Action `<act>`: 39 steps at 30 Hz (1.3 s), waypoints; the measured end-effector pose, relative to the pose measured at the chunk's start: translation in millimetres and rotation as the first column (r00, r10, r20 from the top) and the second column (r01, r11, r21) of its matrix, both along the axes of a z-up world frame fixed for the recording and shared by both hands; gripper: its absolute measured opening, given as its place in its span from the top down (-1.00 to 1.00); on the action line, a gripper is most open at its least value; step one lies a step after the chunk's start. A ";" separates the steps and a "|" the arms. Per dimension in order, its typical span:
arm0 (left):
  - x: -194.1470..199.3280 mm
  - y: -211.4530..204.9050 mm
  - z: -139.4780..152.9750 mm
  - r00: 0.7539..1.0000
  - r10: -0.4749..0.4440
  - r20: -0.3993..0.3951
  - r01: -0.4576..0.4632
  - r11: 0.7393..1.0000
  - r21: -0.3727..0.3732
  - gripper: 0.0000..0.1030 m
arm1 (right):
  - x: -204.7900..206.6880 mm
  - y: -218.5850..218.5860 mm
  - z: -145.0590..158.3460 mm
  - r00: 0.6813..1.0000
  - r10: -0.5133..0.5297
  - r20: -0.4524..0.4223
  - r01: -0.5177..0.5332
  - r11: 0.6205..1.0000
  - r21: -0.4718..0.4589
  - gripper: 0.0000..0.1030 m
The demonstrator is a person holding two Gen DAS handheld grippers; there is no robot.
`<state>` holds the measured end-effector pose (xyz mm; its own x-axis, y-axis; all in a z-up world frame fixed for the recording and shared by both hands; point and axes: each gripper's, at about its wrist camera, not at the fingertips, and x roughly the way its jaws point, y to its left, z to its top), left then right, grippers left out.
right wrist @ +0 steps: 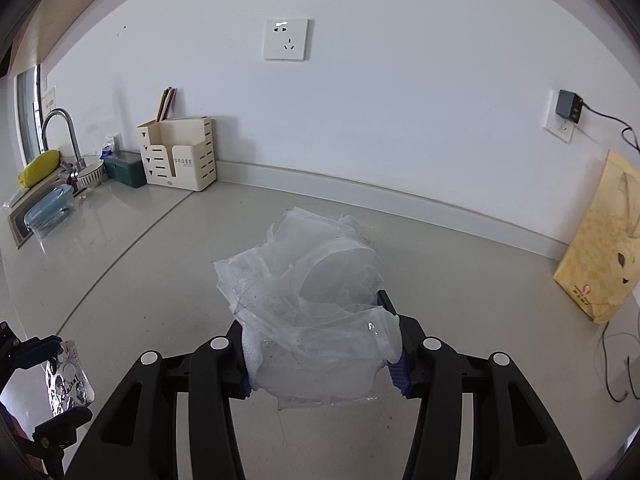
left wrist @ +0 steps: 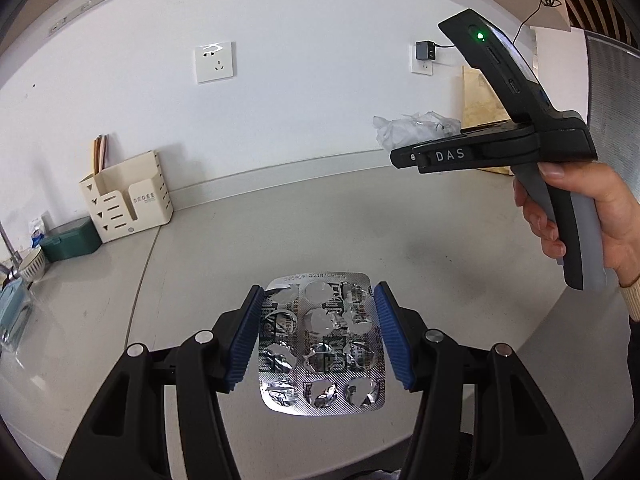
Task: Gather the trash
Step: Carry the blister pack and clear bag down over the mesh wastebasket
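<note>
My left gripper (left wrist: pixel 320 334) is shut on an empty silver blister pack (left wrist: pixel 322 344), its blue pads pressing the pack's two long edges above the pale counter (left wrist: pixel 224 248). The right gripper (right wrist: pixel 320 350) is shut on a crumpled clear plastic wrapper (right wrist: pixel 308 304), which bulges up and forward and hides most of both pads. In the left wrist view the right tool (left wrist: pixel 500 148) shows at the upper right, held by a hand (left wrist: pixel 580 216), with the wrapper (left wrist: pixel 412 128) at its tip. The blister pack (right wrist: pixel 68 376) also appears at the lower left of the right wrist view.
A cream utensil holder (right wrist: pixel 180 156) and a green box (right wrist: pixel 126 170) stand against the white wall. A sink with a tap (right wrist: pixel 60 132), a bowl and a blue-lidded container (right wrist: pixel 50 210) lies at the left. A yellow paper bag (right wrist: pixel 604 240) leans at the right, by loose cables.
</note>
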<state>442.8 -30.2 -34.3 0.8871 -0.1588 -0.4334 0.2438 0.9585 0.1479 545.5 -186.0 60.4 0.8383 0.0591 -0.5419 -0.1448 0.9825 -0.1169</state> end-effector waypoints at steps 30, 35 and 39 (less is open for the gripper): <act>-174.7 -41.5 -100.6 0.992 0.024 -0.125 -0.017 0.998 0.055 -0.09 | -219.1 8.5 -98.2 0.995 0.029 -0.091 -0.024 0.998 0.055 -0.03; -194.1 -40.1 -121.2 0.985 0.031 -0.168 -0.022 0.998 0.053 -0.09 | -249.6 14.5 -117.2 0.995 0.016 -0.095 -0.015 1.000 0.013 -0.03; -208.6 -35.7 -137.4 0.979 0.041 -0.201 -0.031 0.998 0.052 -0.09 | -269.2 19.1 -141.8 0.991 0.029 -0.128 -0.023 0.999 0.045 -0.03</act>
<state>234.1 -65.9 -171.7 0.7855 -0.1030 -0.6103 0.2391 0.9600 0.1457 276.2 -166.8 -81.4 0.7595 0.1058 -0.6419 -0.1818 0.9819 -0.0532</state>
